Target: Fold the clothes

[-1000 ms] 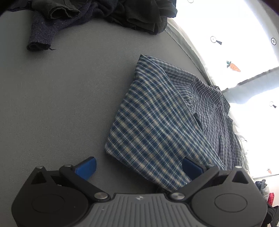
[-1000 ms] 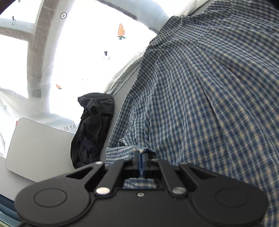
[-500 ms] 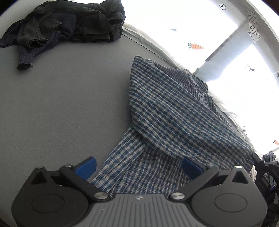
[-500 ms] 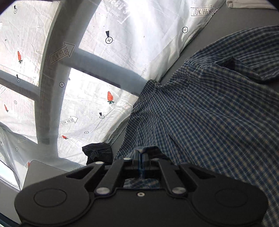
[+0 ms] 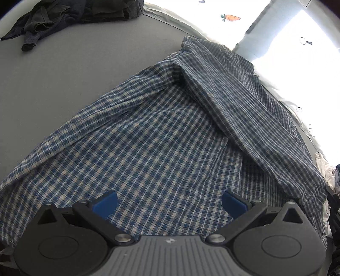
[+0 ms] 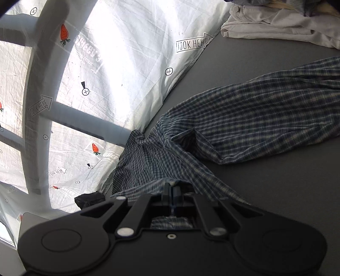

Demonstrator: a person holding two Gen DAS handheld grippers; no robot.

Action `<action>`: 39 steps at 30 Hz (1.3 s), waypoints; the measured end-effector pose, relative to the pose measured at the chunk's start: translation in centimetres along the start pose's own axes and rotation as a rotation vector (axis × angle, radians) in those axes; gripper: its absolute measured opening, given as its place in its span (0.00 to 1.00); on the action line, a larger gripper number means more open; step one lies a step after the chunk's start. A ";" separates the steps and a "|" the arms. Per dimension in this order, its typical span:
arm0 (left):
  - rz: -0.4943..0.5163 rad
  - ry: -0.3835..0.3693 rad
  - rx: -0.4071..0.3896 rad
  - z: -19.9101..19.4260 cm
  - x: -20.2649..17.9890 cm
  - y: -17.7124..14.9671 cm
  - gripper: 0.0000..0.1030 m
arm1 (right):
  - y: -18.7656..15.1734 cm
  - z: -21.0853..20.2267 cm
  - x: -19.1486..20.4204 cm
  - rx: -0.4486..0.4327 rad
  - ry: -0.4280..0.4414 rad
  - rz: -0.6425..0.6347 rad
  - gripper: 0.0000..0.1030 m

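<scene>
Grey table (image 5: 70, 70), plaid shirt (image 5: 161, 148) spread, carrot-print sheet (image 6: 119, 70) behind

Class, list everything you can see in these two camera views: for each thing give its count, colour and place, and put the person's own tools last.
Checked shirt: one, blue and white, spread across the grey table, one edge pinched in the right gripper.
Dark clothes pile: one heap, black and charcoal, far left corner of the table in the left view.
Pale clothes: one heap, off-white, far end of the table in the right view.
Small dark cloth: one, black, at the table edge by the sheet.
Table: one, grey, under everything.
Printed sheet: one, white with carrots and arrows, hanging behind the table.
Left gripper: one, black with blue pads, jaws open above the shirt.
Right gripper: one, black, jaws shut on the shirt.
</scene>
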State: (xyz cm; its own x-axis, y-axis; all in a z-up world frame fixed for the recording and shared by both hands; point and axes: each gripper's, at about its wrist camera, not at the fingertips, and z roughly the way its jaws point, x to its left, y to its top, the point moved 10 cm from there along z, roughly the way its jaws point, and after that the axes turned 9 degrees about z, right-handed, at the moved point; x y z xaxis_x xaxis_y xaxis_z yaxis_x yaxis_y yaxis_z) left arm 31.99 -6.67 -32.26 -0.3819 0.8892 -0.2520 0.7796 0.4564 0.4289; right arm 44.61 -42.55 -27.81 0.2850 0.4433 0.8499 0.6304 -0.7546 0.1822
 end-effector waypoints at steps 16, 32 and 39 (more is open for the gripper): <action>0.129 0.299 0.087 3.2 -2.0 -1.8 1.00 | 2.9 5.0 -5.3 0.181 -0.164 0.008 0.32; 0.107 0.309 0.133 3.3 -2.4 -1.4 1.00 | 6.8 1.3 2.2 -0.008 -0.003 -0.210 0.02; 0.063 0.347 0.179 2.9 -2.7 -1.6 1.00 | 12.5 0.3 2.1 -0.132 -0.043 -0.249 0.01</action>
State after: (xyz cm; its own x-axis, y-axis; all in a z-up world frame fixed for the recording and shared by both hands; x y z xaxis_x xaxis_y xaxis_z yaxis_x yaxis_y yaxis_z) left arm 33.25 -9.91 -34.78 -0.4517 0.8875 0.0916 0.8694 0.4148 0.2683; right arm 53.28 -50.91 -23.89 0.1647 0.6410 0.7497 0.5861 -0.6749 0.4483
